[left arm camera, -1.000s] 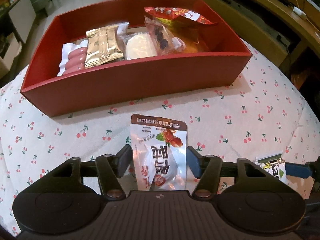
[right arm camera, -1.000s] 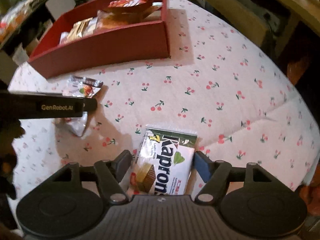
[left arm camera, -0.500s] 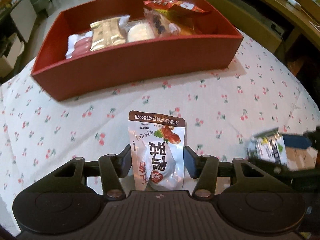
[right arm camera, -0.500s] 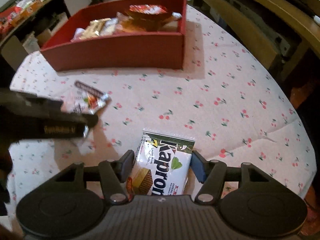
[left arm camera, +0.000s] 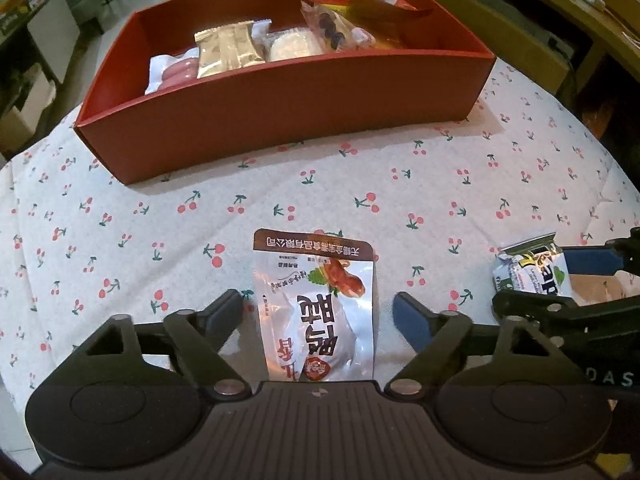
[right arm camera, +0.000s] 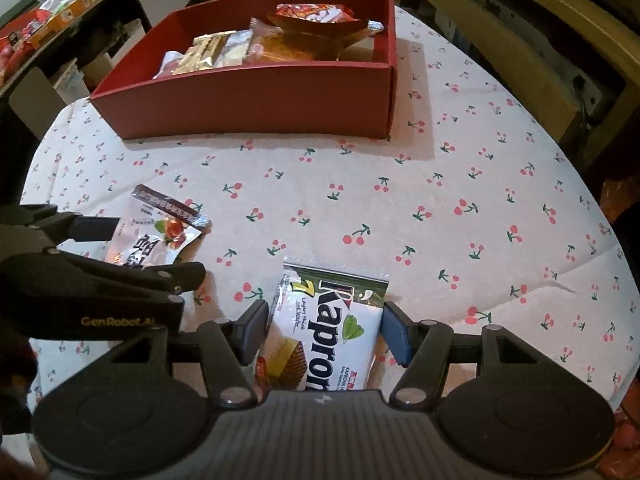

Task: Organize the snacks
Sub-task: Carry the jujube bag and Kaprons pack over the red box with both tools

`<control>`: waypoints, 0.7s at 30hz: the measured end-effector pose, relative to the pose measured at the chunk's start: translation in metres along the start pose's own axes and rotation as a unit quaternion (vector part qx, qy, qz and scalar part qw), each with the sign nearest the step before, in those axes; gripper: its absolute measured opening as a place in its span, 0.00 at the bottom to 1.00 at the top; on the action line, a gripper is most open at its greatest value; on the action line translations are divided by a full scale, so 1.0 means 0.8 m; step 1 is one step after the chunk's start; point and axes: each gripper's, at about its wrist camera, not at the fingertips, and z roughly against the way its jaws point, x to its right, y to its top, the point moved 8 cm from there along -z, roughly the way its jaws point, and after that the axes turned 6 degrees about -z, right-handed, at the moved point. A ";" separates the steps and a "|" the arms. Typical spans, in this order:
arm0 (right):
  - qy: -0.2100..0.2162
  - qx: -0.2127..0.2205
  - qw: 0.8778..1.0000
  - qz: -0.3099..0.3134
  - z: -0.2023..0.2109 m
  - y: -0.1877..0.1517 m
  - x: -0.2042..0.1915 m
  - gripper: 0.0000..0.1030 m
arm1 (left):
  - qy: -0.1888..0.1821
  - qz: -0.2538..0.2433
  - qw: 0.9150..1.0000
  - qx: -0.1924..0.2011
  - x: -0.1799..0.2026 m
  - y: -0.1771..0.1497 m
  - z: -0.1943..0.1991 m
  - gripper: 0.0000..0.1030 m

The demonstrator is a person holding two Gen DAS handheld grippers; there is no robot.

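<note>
A silver packet with a chicken-leg picture [left arm camera: 316,308] lies on the cherry-print tablecloth between the fingers of my left gripper [left arm camera: 318,312]. Its jaws are opening, with a gap on each side of the packet. My right gripper [right arm camera: 324,324] is shut on a white and green Kapron wafer pack [right arm camera: 332,320], pads pressing both long edges. The left wrist view shows that pack [left arm camera: 528,272] in the right gripper [left arm camera: 536,280]. In the right wrist view, the left gripper [right arm camera: 158,250] straddles the silver packet [right arm camera: 160,232]. Behind stands the red box [left arm camera: 280,112].
The red box [right arm camera: 248,108] holds pink sausages [left arm camera: 180,72], a gold packet [left arm camera: 228,48], a white pastry [left arm camera: 292,44] and a red chip bag [left arm camera: 360,0]. Wooden furniture [right arm camera: 520,40] runs past the table's right edge. A shelf of goods [right arm camera: 48,20] stands far left.
The left jaws closed on the silver packet, then spread apart and let it go. The right jaws closed onto the wafer pack. The red box looks farther off in the left view.
</note>
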 end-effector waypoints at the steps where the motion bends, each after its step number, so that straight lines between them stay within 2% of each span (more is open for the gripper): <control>1: -0.001 0.000 1.000 0.001 -0.001 0.001 -0.001 0.69 | 0.000 -0.001 1.000 0.002 0.001 0.000 0.002 0.77; 3: 0.002 -0.002 1.000 0.002 -0.001 0.002 -0.002 0.69 | -0.002 -0.002 1.000 0.005 0.001 -0.001 0.007 0.59; 13: 0.017 0.020 0.999 0.026 0.017 0.005 -0.021 0.68 | 0.011 0.040 0.999 0.005 -0.009 -0.022 0.039 0.56; 21: 0.018 0.051 0.998 0.022 0.028 0.034 -0.034 0.68 | 0.009 0.049 0.999 0.023 -0.020 -0.002 0.052 0.56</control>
